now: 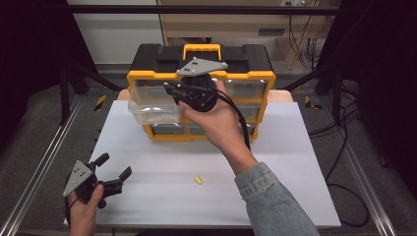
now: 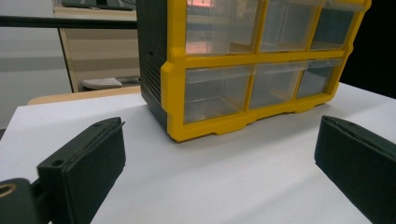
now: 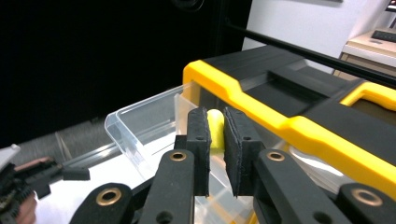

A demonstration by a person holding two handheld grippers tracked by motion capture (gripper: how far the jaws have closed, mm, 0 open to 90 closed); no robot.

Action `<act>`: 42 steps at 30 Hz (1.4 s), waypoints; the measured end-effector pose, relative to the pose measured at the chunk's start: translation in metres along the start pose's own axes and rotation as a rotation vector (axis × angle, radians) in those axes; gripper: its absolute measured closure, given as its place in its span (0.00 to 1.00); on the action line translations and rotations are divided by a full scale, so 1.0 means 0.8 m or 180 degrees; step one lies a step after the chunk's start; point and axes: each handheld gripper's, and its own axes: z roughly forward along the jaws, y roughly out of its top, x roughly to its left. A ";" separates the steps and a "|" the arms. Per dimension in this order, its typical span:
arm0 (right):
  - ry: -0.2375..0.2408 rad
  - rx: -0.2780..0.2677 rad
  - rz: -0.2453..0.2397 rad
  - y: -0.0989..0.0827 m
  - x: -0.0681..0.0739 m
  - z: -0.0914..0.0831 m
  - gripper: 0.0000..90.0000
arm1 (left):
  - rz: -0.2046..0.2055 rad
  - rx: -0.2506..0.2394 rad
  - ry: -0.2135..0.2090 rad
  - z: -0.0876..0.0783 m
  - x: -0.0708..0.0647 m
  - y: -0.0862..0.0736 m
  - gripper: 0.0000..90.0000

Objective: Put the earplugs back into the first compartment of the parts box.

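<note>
A black and yellow organiser (image 1: pixel 199 64) with clear drawers stands at the back of the white table (image 1: pixel 162 167). Its top left drawer (image 1: pixel 152 105) is pulled out. My right gripper (image 1: pixel 169 88) hovers over that open drawer (image 3: pixel 140 130), shut on a small yellow piece (image 3: pixel 215 126) held between its pads. A second small yellow piece (image 1: pixel 198 180) lies on the table near the front. My left gripper (image 1: pixel 114 172) rests at the front left, open and holding nothing, and faces the organiser (image 2: pixel 252 70).
Metal rails (image 1: pixel 44 162) run along both sides of the table. Cables (image 1: pixel 344 147) trail on the floor at the right. A wooden cabinet (image 1: pixel 231 22) stands behind the organiser.
</note>
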 end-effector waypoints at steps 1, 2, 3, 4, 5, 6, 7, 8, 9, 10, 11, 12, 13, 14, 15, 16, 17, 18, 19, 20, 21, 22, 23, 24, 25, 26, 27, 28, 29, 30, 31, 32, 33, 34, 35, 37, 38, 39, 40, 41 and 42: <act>0.0001 0.0018 -0.0005 0.001 0.002 0.004 0.90 | 0.0001 -0.0019 0.0005 -0.001 0.000 0.001 0.02; 0.0002 0.0045 -0.0016 0.001 0.003 0.008 0.90 | -0.0010 -0.0030 0.0010 -0.002 0.000 0.001 0.02; -0.0009 0.0073 -0.0042 0.001 0.005 0.016 0.90 | -0.0027 -0.0039 0.0013 -0.003 0.001 0.001 0.02; -0.0009 0.0073 -0.0042 0.001 0.005 0.016 0.90 | -0.0037 -0.0039 0.0013 -0.003 0.002 0.001 0.02; -0.0021 0.0087 -0.0051 0.002 0.006 0.020 0.89 | -0.0042 -0.0043 0.0020 -0.003 0.003 0.001 0.02; -0.0029 0.0087 -0.0051 0.003 0.008 0.023 0.85 | -0.0051 -0.0046 0.0019 -0.003 0.003 0.001 0.02; -0.0001 0.0056 -0.0046 0.004 0.009 0.026 0.78 | -0.0057 -0.0049 0.0021 -0.003 0.004 0.001 0.02; 0.0053 0.0032 -0.0035 0.006 0.010 0.028 0.73 | -0.0057 -0.0052 0.0020 -0.003 0.004 0.001 0.02; 0.0061 0.0032 -0.0062 0.007 0.012 0.029 0.69 | -0.0048 -0.0047 0.0019 -0.003 0.004 0.001 0.02; 0.0041 0.0045 -0.0079 0.008 0.013 0.030 0.67 | -0.0047 -0.0049 0.0016 -0.003 0.004 0.001 0.02; 0.0012 0.0060 -0.0098 0.008 0.013 0.030 0.64 | -0.0048 -0.0050 0.0015 -0.003 0.004 0.001 0.02; -0.0013 0.0054 -0.0077 0.009 0.013 0.030 0.60 | -0.0051 -0.0051 0.0013 -0.003 0.004 0.001 0.02; -0.0009 0.0044 -0.0059 0.009 0.014 0.029 0.61 | -0.0052 -0.0052 0.0011 -0.002 0.004 0.001 0.02; 0.0005 0.0044 -0.0065 0.009 0.014 0.028 0.60 | -0.0050 -0.0048 0.0008 -0.002 0.004 0.001 0.02; 0.0016 0.0062 -0.0078 0.010 0.014 0.028 0.58 | -0.0052 -0.0045 0.0010 -0.002 0.004 0.001 0.02; 0.0013 0.0094 -0.0077 0.010 0.016 0.028 0.52 | -0.0052 -0.0045 0.0009 -0.002 0.004 0.001 0.02; 0.0013 0.0094 -0.0077 0.010 0.016 0.028 0.52 | -0.0043 -0.0045 0.0011 -0.002 0.004 0.001 0.02; 0.0023 0.0096 -0.0075 0.010 0.016 0.027 0.49 | -0.0047 -0.0049 0.0013 -0.002 0.004 0.001 0.02; 0.0023 0.0095 -0.0057 0.010 0.016 0.026 0.44 | -0.0044 -0.0049 0.0015 -0.002 0.004 0.001 0.02; 0.0020 0.0102 -0.0059 0.010 0.017 0.024 0.40 | -0.0049 -0.0047 0.0011 -0.002 0.004 0.001 0.02; 0.0016 0.0103 -0.0056 0.010 0.017 0.023 0.37 | -0.0051 -0.0044 0.0015 -0.002 0.004 0.001 0.02; -0.0004 0.0095 -0.0050 0.009 0.016 0.021 0.33 | -0.0051 -0.0045 0.0013 -0.002 0.004 0.001 0.02; -0.0044 0.0092 -0.0040 0.009 0.016 0.018 0.29 | -0.0049 -0.0047 0.0015 -0.002 0.004 0.001 0.02; -0.0082 0.0083 -0.0019 0.008 0.014 0.016 0.25 | -0.0047 -0.0045 0.0014 -0.002 0.004 0.001 0.02; -0.0106 0.0079 0.0012 0.008 0.013 0.013 0.21 | -0.0045 -0.0044 0.0014 -0.002 0.004 0.001 0.02; -0.0122 0.0077 0.0038 0.007 0.011 0.012 0.18 | -0.0045 -0.0046 0.0016 -0.002 0.004 0.001 0.02; -0.0135 0.0087 0.0081 0.006 0.009 0.009 0.15 | -0.0044 -0.0044 0.0015 -0.002 0.004 0.001 0.02; -0.0135 0.0093 0.0109 0.005 0.008 0.008 0.13 | -0.0051 -0.0039 0.0009 -0.001 0.004 0.001 0.02; -0.0145 0.0085 0.0128 0.004 0.006 0.005 0.12 | -0.0049 -0.0025 0.0007 -0.001 0.004 0.001 0.02; -0.0156 0.0079 0.0140 0.003 0.005 0.002 0.11 | -0.0048 -0.0015 0.0007 -0.001 0.004 0.000 0.02; -0.0161 0.0090 0.0162 0.002 0.004 0.000 0.10 | -0.0046 -0.0012 0.0007 0.000 0.004 0.000 0.02; -0.0167 0.0090 0.0174 0.001 0.003 -0.003 0.10 | -0.0047 -0.0016 0.0007 0.000 0.004 0.001 0.02; -0.0176 0.0097 0.0169 0.000 0.002 -0.005 0.09 | -0.0047 -0.0020 0.0006 0.000 0.004 0.001 0.02; -0.0182 0.0115 0.0167 -0.002 0.002 -0.007 0.09 | -0.0040 -0.0016 0.0005 0.000 0.004 0.001 0.02; -0.0185 0.0134 0.0164 -0.004 0.001 -0.010 0.09 | -0.0042 -0.0015 0.0009 0.000 0.004 0.001 0.02; -0.0195 0.0142 0.0162 -0.007 0.001 -0.013 0.09 | -0.0055 -0.0032 0.0008 0.000 0.004 0.001 0.02; -0.0202 0.0154 0.0160 -0.009 0.000 -0.015 0.09 | -0.0053 -0.0031 0.0010 0.000 0.004 0.001 0.02; -0.0209 0.0170 0.0157 -0.011 0.000 -0.018 0.08 | -0.0046 -0.0019 0.0011 0.000 0.005 0.001 0.02; -0.0205 0.0166 0.0159 -0.014 0.001 -0.019 0.08 | -0.0046 -0.0016 0.0012 0.000 0.004 0.001 0.02; -0.0200 0.0168 0.0163 -0.016 0.001 -0.021 0.08 | -0.0042 -0.0014 0.0014 0.000 0.004 0.001 0.02; -0.0201 0.0185 0.0163 -0.018 0.001 -0.022 0.08 | -0.0031 -0.0016 0.0016 -0.001 0.004 0.001 0.02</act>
